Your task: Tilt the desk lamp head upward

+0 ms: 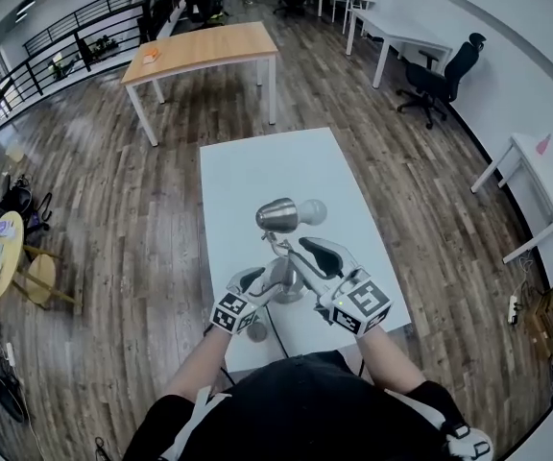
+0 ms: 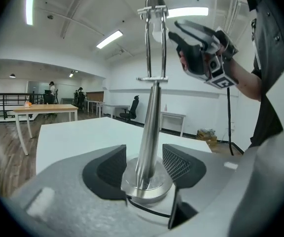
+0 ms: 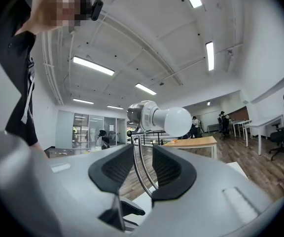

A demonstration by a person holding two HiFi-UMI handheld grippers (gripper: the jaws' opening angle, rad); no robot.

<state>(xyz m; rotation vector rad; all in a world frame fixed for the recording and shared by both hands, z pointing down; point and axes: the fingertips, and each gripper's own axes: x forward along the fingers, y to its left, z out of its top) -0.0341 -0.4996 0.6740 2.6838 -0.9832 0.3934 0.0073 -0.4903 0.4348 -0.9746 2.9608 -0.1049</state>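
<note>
A chrome desk lamp stands near the front of the white table (image 1: 257, 176). Its head (image 1: 278, 215) with a white bulb (image 1: 312, 211) lies about level, pointing right. My left gripper (image 1: 269, 284) is down at the lamp's foot; in the left gripper view its pads (image 2: 115, 167) sit against the sides of the round base (image 2: 147, 181), with the post (image 2: 152, 117) rising between them. My right gripper (image 1: 302, 251) is higher, just under the head. Its jaws (image 3: 143, 164) stand apart around the thin wire arm (image 3: 141, 167) without pressing it, with the head (image 3: 142, 115) and bulb (image 3: 176, 121) beyond.
The lamp's black cable (image 2: 147, 209) runs from the base toward me. A wooden table (image 1: 200, 51) stands farther back, with an office chair (image 1: 440, 80) and white desks (image 1: 545, 176) to the right. A small round table (image 1: 3, 248) is at the far left.
</note>
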